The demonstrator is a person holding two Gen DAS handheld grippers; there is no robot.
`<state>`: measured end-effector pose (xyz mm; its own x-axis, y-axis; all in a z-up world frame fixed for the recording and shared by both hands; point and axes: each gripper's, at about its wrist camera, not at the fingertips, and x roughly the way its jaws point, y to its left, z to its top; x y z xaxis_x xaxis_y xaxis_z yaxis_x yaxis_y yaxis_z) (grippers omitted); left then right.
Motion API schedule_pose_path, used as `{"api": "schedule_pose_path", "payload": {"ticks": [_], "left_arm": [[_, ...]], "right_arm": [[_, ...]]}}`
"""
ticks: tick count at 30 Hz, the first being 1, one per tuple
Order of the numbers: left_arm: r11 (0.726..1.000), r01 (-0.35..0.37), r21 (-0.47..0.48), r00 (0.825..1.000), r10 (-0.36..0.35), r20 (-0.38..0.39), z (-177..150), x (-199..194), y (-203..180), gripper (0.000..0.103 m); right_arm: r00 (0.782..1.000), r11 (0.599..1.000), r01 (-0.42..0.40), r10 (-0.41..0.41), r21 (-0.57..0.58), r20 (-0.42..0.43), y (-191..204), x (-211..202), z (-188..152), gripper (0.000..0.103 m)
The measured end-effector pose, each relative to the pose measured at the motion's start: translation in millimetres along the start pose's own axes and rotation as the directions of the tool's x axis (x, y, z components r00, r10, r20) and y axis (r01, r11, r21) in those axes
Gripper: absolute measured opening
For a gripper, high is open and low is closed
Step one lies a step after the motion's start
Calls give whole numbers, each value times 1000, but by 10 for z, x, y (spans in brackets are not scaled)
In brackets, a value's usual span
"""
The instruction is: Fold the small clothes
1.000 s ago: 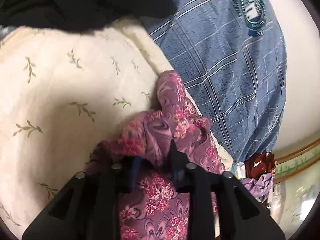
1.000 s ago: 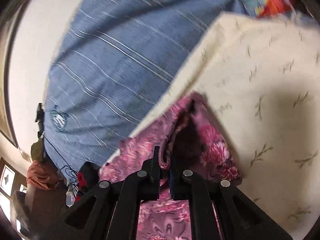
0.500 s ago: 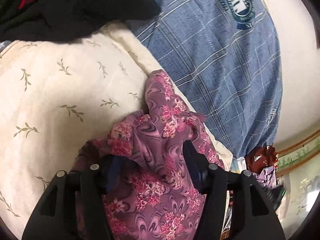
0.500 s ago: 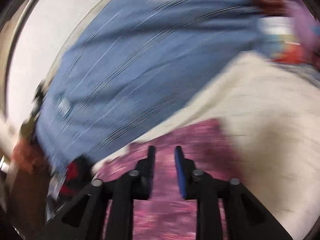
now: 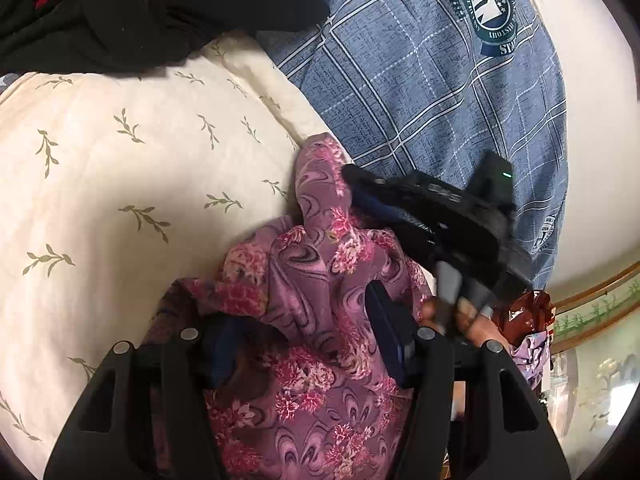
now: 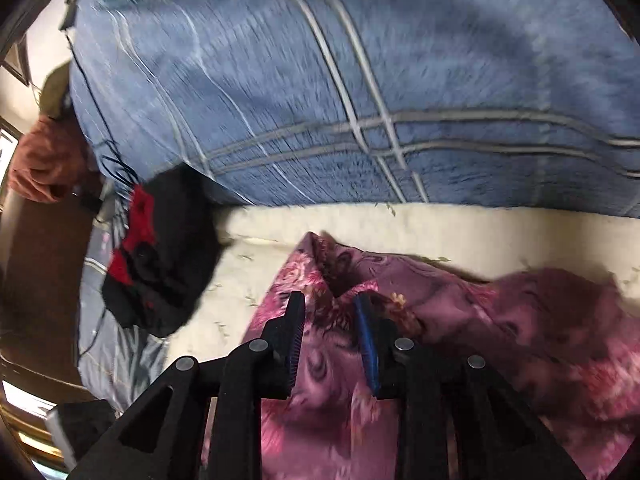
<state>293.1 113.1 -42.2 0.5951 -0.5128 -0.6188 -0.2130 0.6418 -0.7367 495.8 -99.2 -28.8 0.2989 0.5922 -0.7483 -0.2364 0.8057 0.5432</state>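
A purple floral garment (image 5: 320,240) lies bunched on a cream leaf-print cloth (image 5: 140,168). My left gripper (image 5: 298,312) stands open low over it, and a hump of the fabric rises between its fingers without being pinched. My right gripper (image 5: 356,188) comes in from the right, held by a hand (image 5: 460,316), with its tips at the garment's far peak. In the blurred right wrist view my right gripper (image 6: 329,298) is open just above the garment (image 6: 520,320), and a raised fold sits just beyond its tips.
A blue plaid blanket (image 5: 420,80) with a round crest covers the far side (image 6: 320,80). A black and red garment (image 5: 160,8) lies in a heap at the cream cloth's edge (image 6: 160,260). Dark wooden furniture (image 6: 40,280) stands beyond it.
Both grippers let go of the purple garment and their jaws spread. The right gripper swung quickly sideways and now shows in the left wrist view. The left gripper stayed put.
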Motion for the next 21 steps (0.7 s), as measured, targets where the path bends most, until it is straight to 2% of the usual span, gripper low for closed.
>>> {"api": "schedule_pose_path", "payload": {"ticks": [3, 4, 5, 6, 8, 10, 12, 14, 16, 17, 21], "left_arm": [[1000, -7, 5, 1000, 7, -1, -1, -1, -9, 58], [1000, -8, 6, 1000, 8, 0, -1, -13, -9, 58], [1000, -10, 7, 1000, 10, 3, -3, -25, -17, 58], [1000, -13, 9, 1000, 13, 9, -4, -41, -27, 58], [999, -30, 21, 999, 30, 25, -1, -53, -57, 58], [995, -80, 54, 996, 77, 41, -12, -51, -101, 58], [990, -122, 73, 992, 119, 46, -20, -28, -118, 58], [988, -134, 74, 991, 131, 41, -15, -8, -116, 58], [988, -135, 72, 991, 133, 35, -7, 4, -109, 58], [988, -133, 71, 991, 131, 32, -2, 3, -108, 58], [987, -136, 84, 990, 134, 34, 6, -3, -132, 58]], "right_arm": [[999, 999, -24, 25, 21, -40, -52, 106, 14, 33], [998, 1000, -29, 29, -4, -50, -36, 99, 2, 28], [999, 998, -5, 3, -69, -38, 37, 55, -16, 9], [1000, 993, 3, -6, -121, -26, 118, 17, -20, 4], [998, 982, -7, 19, -190, 63, 306, -185, 11, 4], [986, 979, -15, 48, -205, 160, 436, -359, 122, 4], [987, 980, 11, 21, -200, 158, 454, -302, 226, 4], [990, 973, 91, -66, -211, 126, 437, -110, 258, 4], [989, 970, 138, -127, -200, 70, 351, 89, 218, 8], [987, 971, 154, -144, -184, 71, 296, 96, 179, 10], [979, 990, 109, -90, -94, 183, 92, -393, -71, 14]]}}
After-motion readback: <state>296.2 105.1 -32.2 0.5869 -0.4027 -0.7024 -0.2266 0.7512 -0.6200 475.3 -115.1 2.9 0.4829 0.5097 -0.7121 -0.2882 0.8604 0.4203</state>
